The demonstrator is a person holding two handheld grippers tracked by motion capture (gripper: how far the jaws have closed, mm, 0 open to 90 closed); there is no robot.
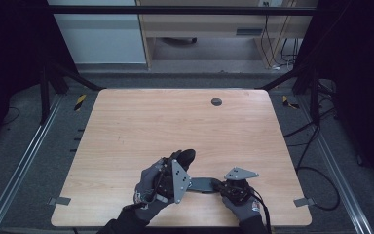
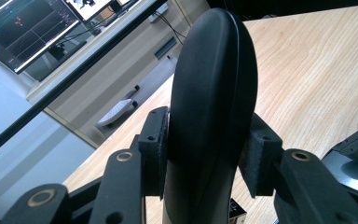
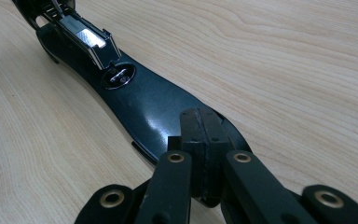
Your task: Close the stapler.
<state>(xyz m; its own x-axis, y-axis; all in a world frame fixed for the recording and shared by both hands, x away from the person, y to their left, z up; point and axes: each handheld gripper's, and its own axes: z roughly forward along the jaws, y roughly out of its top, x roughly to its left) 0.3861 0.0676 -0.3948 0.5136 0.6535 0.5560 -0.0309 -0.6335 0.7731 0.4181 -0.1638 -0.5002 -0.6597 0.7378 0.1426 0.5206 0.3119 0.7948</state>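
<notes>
**Both grippers on the black shell, and the hinge end is the worry**

Here I am at the near edge of the counter [image 1: 126, 122], both hands on one long black object. My left gripper [image 1: 177, 168] is clamped on its rounded black shell [image 2: 214, 93]: in the left gripper view the pads press its two flanks and the domed end sticks up past them. My right gripper [image 3: 204, 140] has its jaws together, pinching the thin edge of the flat black base [image 3: 154, 107], which lies low over the wood. What the object is I cannot tell for sure; a shiny metal clip [image 3: 91, 39] and a round metal fitting [image 3: 120, 74] sit at the far end of the base.

Risks, as I judge them: the right grip has only a sliver of glossy plastic, so a pull from the left could slide it free. The shell's curved sides may squirt out of the left pads if I twist. Forcing the two parts apart could strain that metal joint.
</notes>
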